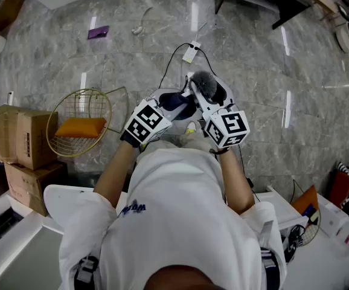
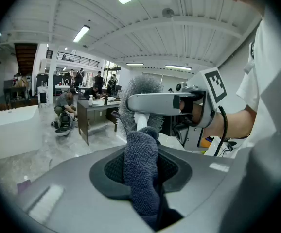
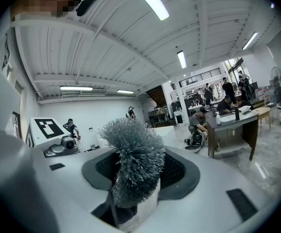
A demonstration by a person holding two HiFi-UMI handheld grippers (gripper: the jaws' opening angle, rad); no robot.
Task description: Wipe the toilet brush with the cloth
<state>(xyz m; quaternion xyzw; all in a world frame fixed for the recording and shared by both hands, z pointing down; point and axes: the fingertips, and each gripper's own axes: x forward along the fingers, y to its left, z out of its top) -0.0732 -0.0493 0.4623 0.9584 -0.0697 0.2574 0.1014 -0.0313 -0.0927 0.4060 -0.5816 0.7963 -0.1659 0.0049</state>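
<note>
The right hand-held gripper (image 3: 133, 191) is pinching the toilet brush (image 3: 132, 152) low on its pale neck, jaws pressed onto it. The grey bristle head is standing out beyond the jaw tips. The brush's long axis is running along the jaws. In the head view it is lying near to far, with the bristles pointing away from the person and leaning slightly left.

The left hand-held gripper (image 2: 141, 178) is clamping a dark blue cloth (image 2: 140, 152), which is bulging out past the jaws as a thick fold. In the left gripper view the fold's far end is meeting the brush's white neck just below the bristles, and the right hand-held gripper is crossing in front from the right. Both tools are being held in the air in front of the person's chest, tips converging.

Below them a grey marble floor (image 1: 265, 71) is showing streaks of reflected light. To the left a gold wire basket (image 1: 58, 109) is holding an orange cushion (image 1: 81, 127), with stacked cardboard boxes (image 1: 17, 141) further left. A small purple item (image 1: 98, 32) is lying on the far floor. A white surface (image 1: 11, 252) is filling the near left corner.

The gripper views are showing a large hall with a white ribbed ceiling, strip lights and people at a distant desk.
</note>
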